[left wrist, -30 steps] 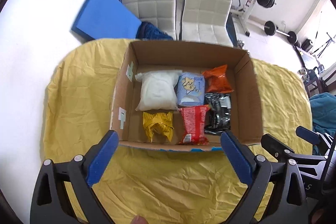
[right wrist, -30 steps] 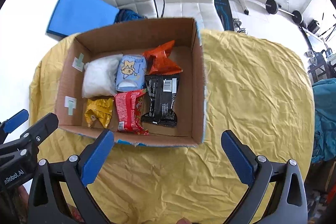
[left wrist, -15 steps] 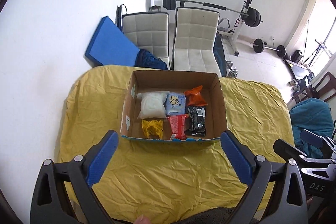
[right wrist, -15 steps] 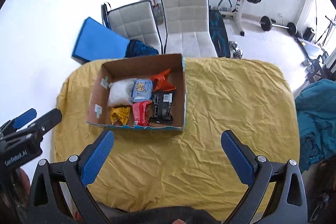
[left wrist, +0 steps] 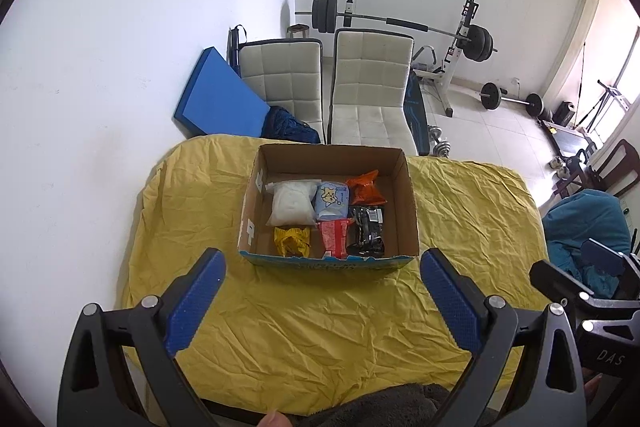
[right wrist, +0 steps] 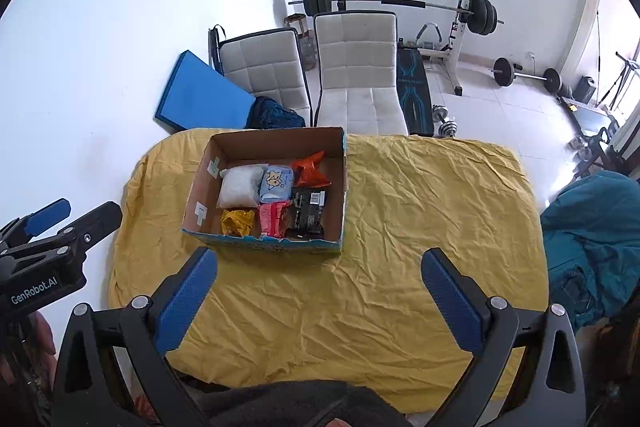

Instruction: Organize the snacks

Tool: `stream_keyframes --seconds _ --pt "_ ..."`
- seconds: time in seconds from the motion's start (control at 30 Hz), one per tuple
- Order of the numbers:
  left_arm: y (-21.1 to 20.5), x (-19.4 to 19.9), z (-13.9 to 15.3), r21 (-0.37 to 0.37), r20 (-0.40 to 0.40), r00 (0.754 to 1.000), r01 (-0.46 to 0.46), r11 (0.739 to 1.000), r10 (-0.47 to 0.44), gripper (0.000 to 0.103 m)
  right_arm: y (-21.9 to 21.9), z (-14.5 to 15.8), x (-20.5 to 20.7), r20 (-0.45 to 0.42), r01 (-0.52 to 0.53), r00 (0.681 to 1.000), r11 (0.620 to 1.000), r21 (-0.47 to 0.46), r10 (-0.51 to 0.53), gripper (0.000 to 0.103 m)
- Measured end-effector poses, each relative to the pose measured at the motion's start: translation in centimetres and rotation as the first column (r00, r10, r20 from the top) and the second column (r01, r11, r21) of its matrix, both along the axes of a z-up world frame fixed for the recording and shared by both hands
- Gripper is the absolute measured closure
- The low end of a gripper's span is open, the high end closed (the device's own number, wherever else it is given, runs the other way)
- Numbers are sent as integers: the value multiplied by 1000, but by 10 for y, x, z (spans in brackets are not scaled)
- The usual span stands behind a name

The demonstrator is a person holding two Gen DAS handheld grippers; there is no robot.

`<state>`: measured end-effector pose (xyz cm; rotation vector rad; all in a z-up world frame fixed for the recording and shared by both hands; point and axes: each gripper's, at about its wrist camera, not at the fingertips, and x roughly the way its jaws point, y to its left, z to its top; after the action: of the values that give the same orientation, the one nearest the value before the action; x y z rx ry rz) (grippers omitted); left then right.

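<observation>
Now both tools released, left tool [left wrist: 322, 269], right tool [right wrist: 320, 267], near box [right wrist: 280, 246] edge, bare cloth [right wrist: 420, 219] beyond.

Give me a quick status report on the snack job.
Left gripper and right gripper open, empty, above the yellow cloth. Six snack packets in cardboard box. Nothing in the way.

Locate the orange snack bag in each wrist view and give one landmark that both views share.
Left wrist view: the orange snack bag lies in the cardboard box, far right corner, just right of picture centre.
Right wrist view: the orange snack bag sits in the same far right corner, slightly left of picture centre.
Shared landmark: the black packet lies directly in front of it.
</observation>
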<state>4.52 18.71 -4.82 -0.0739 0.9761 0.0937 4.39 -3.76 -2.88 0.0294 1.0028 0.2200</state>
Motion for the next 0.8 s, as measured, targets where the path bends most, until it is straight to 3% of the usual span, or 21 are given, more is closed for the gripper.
stream_keyframes --seconds 0.8 --pt "-4 -8 -1 -15 -27 1000 8 1000 -9 3 -5 5 1 25 55 998 998 -22 -55 0"
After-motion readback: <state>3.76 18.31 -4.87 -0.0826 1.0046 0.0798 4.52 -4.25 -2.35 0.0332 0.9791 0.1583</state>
